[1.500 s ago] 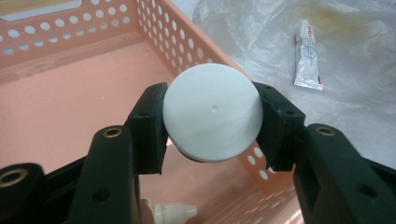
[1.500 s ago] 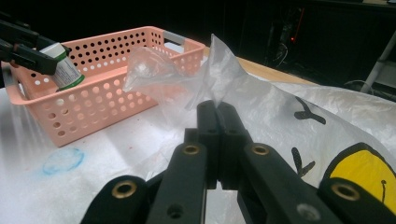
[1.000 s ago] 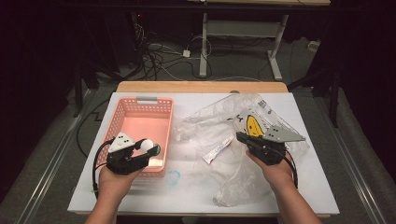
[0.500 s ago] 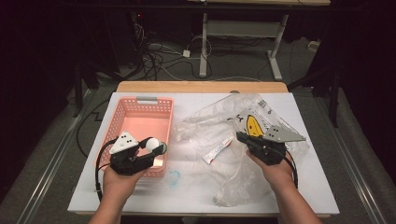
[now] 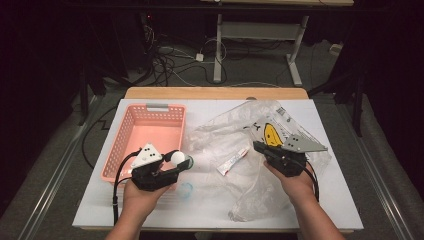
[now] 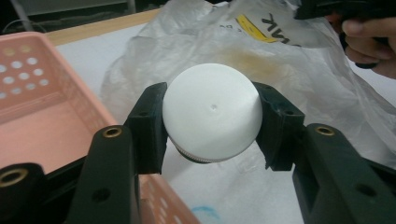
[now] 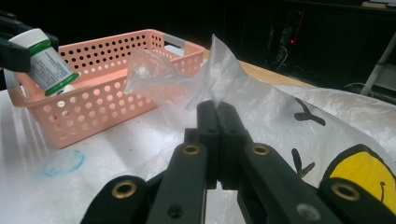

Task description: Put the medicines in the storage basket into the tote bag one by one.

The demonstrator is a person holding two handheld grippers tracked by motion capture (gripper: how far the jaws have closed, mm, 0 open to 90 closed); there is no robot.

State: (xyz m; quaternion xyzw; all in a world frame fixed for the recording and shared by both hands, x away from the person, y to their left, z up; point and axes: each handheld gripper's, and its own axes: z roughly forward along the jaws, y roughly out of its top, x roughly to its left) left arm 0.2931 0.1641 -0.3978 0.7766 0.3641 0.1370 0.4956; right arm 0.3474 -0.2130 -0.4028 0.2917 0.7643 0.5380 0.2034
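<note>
Bottle [image 6: 212,114] clamped in left gripper [image 5: 176,165], at near right corner of pink basket [image 5: 131,134], beside plastic bag [image 5: 240,137]. Right gripper [image 7: 217,109] pinched shut on bag film. Step: probably carrying bottle to bag. Next: find bag mouth.

Black hand-held gripper [image 5: 175,167], brass screws

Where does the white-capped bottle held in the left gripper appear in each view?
High view: the bottle sits lower left, between the left gripper's jaws, beside the pink basket.
Left gripper view: centre, white cap facing the camera, clamped from both sides.
Right gripper view: upper left corner, before the basket.
Shared landmark: the pink basket.
</note>
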